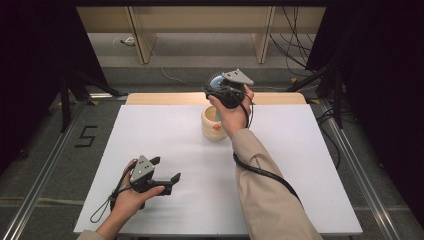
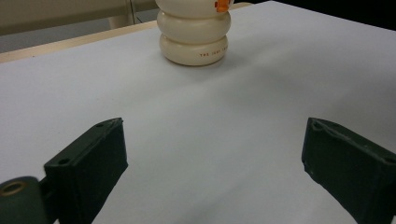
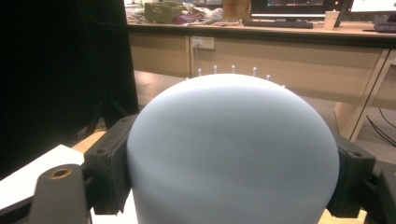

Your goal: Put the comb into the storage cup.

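Overhead, we see the right claw [image 1: 218, 85] raised above the far middle of the white worktop [image 1: 165, 135], its jaws clamped on either side of a pale blue domed object with small white-tipped prongs along its far edge [image 3: 233, 149], which reads as a brush of some kind, though we cannot say for certain. Directly below and just toward the person sits a cream, ribbed cup-shaped holder [image 1: 213, 123] with a small orange mark on its side, standing upright on the worktop; from the left gripper view its stacked rings and a line of red lettering are plain [image 2: 194, 39]. The left claw [image 1: 165, 175] rests low near the front left of the worktop, well apart from the holder, its jaws standing wide with nothing between them. As we judge it, the pick-up is done: the blue object is off the surface and firmly gripped. What we cannot tell is whether it is headed into the holder or has come out of it. If it is going in, the lowering and the release are left; if it is coming out, it has yet to be set down anywhere. The left claw has no part in the work so far as we can see.
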`<state>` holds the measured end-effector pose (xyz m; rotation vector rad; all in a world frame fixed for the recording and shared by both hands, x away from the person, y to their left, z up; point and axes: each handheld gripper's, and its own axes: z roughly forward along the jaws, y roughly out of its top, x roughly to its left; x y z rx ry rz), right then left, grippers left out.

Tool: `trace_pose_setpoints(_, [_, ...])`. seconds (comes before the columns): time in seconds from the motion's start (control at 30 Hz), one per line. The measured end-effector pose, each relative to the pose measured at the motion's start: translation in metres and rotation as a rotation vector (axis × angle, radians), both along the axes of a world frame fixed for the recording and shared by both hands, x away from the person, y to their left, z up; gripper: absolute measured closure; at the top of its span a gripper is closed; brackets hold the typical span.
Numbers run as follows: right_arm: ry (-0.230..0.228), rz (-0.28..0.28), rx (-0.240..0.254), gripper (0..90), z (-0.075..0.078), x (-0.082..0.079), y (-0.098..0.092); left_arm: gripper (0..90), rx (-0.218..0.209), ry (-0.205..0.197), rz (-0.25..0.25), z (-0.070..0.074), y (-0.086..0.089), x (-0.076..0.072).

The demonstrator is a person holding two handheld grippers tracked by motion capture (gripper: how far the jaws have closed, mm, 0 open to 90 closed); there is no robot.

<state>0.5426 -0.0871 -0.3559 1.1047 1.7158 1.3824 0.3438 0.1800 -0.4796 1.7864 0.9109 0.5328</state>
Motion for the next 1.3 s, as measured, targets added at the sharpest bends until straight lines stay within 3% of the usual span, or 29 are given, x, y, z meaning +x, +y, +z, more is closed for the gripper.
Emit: trace_pose_setpoints(1.3, [0.01,0.003,-0.013,21.0,-0.016,0.001,0.003,6.2,-0.001,0.001,0.0,-0.001,-0.001,0.0])
